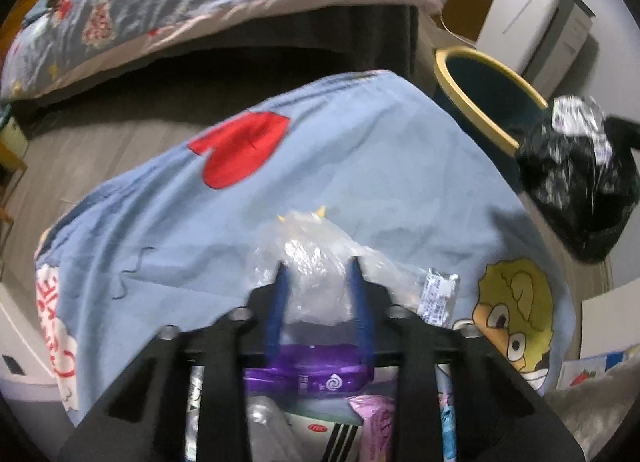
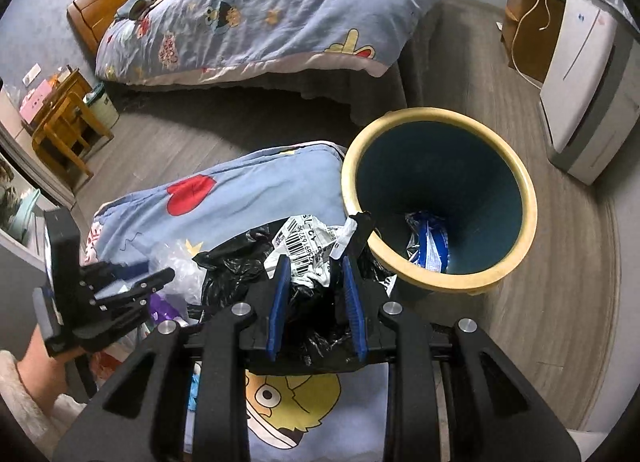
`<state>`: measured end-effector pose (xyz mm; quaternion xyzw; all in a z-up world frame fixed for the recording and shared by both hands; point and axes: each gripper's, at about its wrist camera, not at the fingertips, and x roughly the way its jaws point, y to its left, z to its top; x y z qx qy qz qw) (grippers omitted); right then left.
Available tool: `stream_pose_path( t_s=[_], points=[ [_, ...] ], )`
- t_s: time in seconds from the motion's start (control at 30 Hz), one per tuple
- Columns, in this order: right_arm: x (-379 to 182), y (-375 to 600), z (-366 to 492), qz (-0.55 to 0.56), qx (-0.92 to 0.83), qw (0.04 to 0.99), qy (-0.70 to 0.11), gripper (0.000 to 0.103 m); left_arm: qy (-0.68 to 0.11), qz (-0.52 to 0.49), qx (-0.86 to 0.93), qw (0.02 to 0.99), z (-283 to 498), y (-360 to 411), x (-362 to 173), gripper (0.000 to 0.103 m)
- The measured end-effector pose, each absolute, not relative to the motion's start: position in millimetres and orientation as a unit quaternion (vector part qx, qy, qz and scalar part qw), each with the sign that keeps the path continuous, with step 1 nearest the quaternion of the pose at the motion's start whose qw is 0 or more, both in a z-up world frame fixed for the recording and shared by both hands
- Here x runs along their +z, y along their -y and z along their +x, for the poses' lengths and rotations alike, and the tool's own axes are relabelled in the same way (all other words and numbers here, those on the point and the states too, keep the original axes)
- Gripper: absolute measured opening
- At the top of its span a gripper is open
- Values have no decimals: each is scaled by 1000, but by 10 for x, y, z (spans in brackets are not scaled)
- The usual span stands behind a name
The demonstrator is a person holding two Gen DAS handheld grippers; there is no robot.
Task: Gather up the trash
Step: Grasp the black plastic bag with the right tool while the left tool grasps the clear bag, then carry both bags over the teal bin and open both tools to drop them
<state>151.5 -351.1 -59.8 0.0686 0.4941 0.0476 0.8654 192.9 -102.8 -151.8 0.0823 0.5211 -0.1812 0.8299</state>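
My left gripper (image 1: 318, 270) is shut on a crumpled clear plastic bag (image 1: 308, 254) that lies on a blue cartoon-print pillow (image 1: 320, 162). Below its fingers lie a purple wrapper (image 1: 316, 374) and a pink wrapper (image 1: 376, 418), with a small silver packet (image 1: 438, 294) to the right. My right gripper (image 2: 315, 262) is shut on a black plastic bag (image 2: 236, 270) with a white barcode label (image 2: 304, 246), held just left of the bin. The yellow-rimmed, dark blue bin (image 2: 440, 112) stands on the floor with a blue wrapper (image 2: 428, 242) inside. The left gripper (image 2: 152, 272) shows at the left of the right wrist view.
A bed (image 2: 272, 14) with a blue patterned quilt fills the back. A white air purifier (image 2: 576, 74) and a wooden nightstand (image 2: 524, 22) stand at the right. A wooden chair (image 2: 60, 118) is at the left. Grey wood floor (image 2: 560, 302) surrounds the bin.
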Motion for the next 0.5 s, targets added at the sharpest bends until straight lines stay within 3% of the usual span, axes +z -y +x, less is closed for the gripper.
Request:
stream_pose_path(
  t_s=[0.1, 0.5],
  points=[
    [-556, 3534, 1508, 69, 47, 869, -488, 26, -506, 97, -191, 836, 1896, 1067, -1427, 15],
    [-293, 3862, 1617, 103, 25, 889, -445, 26, -412, 87, -198, 885, 1813, 1100, -679, 14]
  ],
)
